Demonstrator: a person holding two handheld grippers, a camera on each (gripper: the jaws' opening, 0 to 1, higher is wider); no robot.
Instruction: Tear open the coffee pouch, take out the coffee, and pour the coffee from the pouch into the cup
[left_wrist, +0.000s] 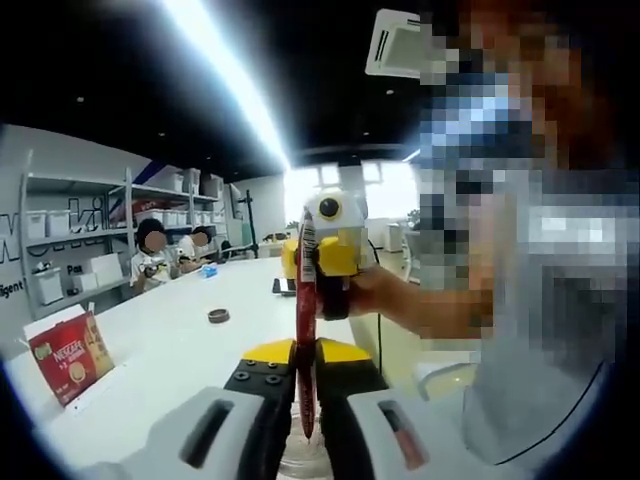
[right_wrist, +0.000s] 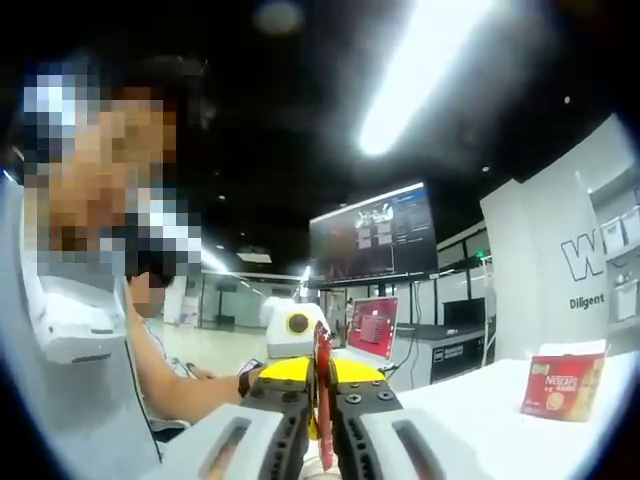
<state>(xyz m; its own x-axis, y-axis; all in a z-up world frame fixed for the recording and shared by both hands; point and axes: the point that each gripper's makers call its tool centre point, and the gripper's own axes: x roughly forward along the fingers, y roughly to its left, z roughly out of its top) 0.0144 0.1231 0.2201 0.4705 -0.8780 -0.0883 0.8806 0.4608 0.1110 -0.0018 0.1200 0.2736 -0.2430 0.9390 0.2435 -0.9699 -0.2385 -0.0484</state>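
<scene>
Table (left_wrist: 170, 350), white, spreads left of and beyond the left gripper's jaws. Red coffee box (left_wrist: 70, 357) stands on it far left; in the right gripper view it sits right of the jaws. Left gripper (left_wrist: 305, 400) is clenched on the red coffee pouch (left_wrist: 306, 330), held upright, edge-on. Right gripper (right_wrist: 322, 420) clamps the same pouch. Small dark ring (left_wrist: 218, 316) lies on the table, beyond-left of the jaws.

Your two grippers face each other over the white table (left_wrist: 170, 350), the red coffee stick (left_wrist: 306, 330) between them. The table's middle lies open; a small dark ring, maybe a lid (left_wrist: 218, 316), and the Nescafe box (left_wrist: 70, 357) stand toward its edge.
</scene>
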